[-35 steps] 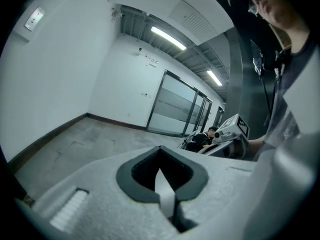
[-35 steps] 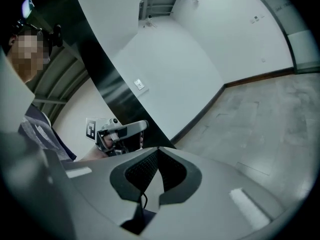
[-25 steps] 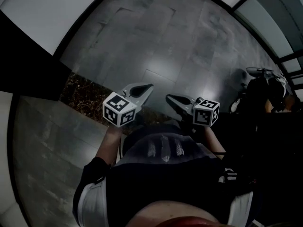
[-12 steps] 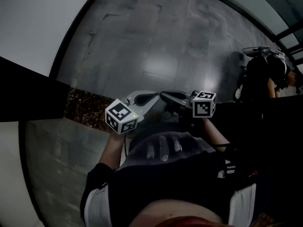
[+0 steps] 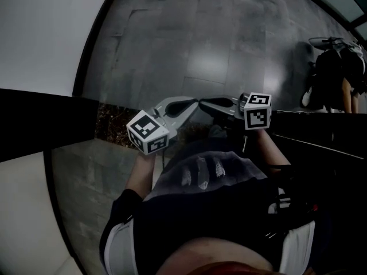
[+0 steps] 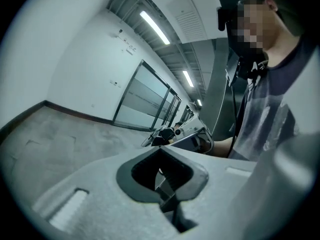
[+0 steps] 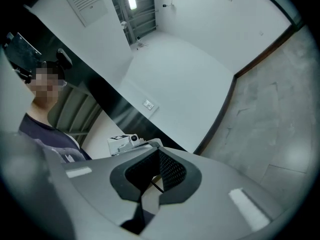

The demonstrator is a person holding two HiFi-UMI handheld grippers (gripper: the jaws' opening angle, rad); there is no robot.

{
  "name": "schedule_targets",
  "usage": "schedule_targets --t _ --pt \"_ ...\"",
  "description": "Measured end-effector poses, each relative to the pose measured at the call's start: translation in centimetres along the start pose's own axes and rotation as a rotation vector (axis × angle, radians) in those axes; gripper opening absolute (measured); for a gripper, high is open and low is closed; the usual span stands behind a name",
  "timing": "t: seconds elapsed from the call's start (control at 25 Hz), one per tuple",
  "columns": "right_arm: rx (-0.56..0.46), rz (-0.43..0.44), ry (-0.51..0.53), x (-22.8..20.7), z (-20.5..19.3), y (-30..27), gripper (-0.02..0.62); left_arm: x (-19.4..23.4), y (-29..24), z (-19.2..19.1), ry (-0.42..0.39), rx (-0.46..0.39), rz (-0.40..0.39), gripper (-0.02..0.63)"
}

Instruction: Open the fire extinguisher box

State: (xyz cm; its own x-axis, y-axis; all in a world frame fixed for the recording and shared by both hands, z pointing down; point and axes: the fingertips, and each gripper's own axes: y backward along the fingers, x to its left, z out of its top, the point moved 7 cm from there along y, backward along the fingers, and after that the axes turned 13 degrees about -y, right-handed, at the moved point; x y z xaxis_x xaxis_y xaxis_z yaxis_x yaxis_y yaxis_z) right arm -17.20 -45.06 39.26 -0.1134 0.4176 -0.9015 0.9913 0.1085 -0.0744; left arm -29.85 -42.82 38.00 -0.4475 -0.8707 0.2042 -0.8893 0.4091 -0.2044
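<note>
left gripper (image 5: 192,102) and right gripper (image 5: 205,102) both clamped shut, nothing held, tips almost met over grey floor (image 5: 229,39). fire extinguisher box not seen in any view. box should be located first, probably, and jaws opened before door is approached.

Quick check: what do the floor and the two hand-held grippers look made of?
The grey tiled floor: likely polished stone or ceramic, given seams and a glossy light reflection. The left hand-held gripper and the right hand-held gripper: probably moulded grey plastic, matte, evenly dull surfaces.
</note>
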Motion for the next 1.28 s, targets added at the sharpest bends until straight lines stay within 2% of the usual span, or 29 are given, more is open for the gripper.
schedule_targets --t 0.12,0.24,0.36,0.44,0.56,0.68,0.8,0.88,1.0,1.08,1.2,1.28 --pt "0.034 0.024 0.014 -0.3 1.0 0.8 0.000 0.3 -1.2 0.8 -0.076 0.049 -0.045 0.000" --pt "0.044 0.072 -0.013 -1.1 4.8 3.3 0.002 1.8 -4.7 3.6 -0.109 0.088 -0.078 -0.002" --pt "0.005 0.180 -0.089 -1.4 6.5 4.5 0.002 2.3 -6.2 5.3 -0.046 0.037 -0.093 -0.002" --pt "-0.014 0.226 -0.091 -0.9 6.6 4.3 0.002 2.2 -5.7 5.7 -0.028 0.010 -0.097 -0.005" --pt "0.002 0.220 -0.047 -0.9 6.9 4.8 0.002 2.0 -6.3 6.0 -0.094 0.048 -0.092 -0.005" --pt "0.049 0.224 -0.022 -2.3 9.2 9.2 0.002 1.4 -11.6 7.6 -0.201 0.152 -0.104 -0.005" --pt "0.101 0.252 0.033 -2.9 11.0 12.2 0.000 0.9 -15.2 9.2 -0.270 0.227 -0.137 -0.005" --pt "0.143 0.273 0.077 -2.6 10.9 12.3 -0.008 0.5 -15.1 9.1 -0.267 0.209 -0.152 -0.003" --pt "0.197 0.316 0.092 -2.0 10.8 11.9 -0.008 -0.2 -14.3 9.0 -0.237 0.146 -0.120 -0.002" --pt "0.238 0.328 0.138 -1.6 11.1 11.8 -0.008 -0.4 -14.1 9.3 -0.231 0.144 -0.098 -0.002" --pt "0.334 0.258 0.298 -1.8 10.9 12.1 -0.008 -0.8 -14.9 8.7 -0.281 0.249 -0.110 -0.002" --pt "0.364 0.219 0.367 -2.3 10.9 12.2 -0.009 -0.7 -15.4 8.3 -0.286 0.281 -0.101 -0.002"
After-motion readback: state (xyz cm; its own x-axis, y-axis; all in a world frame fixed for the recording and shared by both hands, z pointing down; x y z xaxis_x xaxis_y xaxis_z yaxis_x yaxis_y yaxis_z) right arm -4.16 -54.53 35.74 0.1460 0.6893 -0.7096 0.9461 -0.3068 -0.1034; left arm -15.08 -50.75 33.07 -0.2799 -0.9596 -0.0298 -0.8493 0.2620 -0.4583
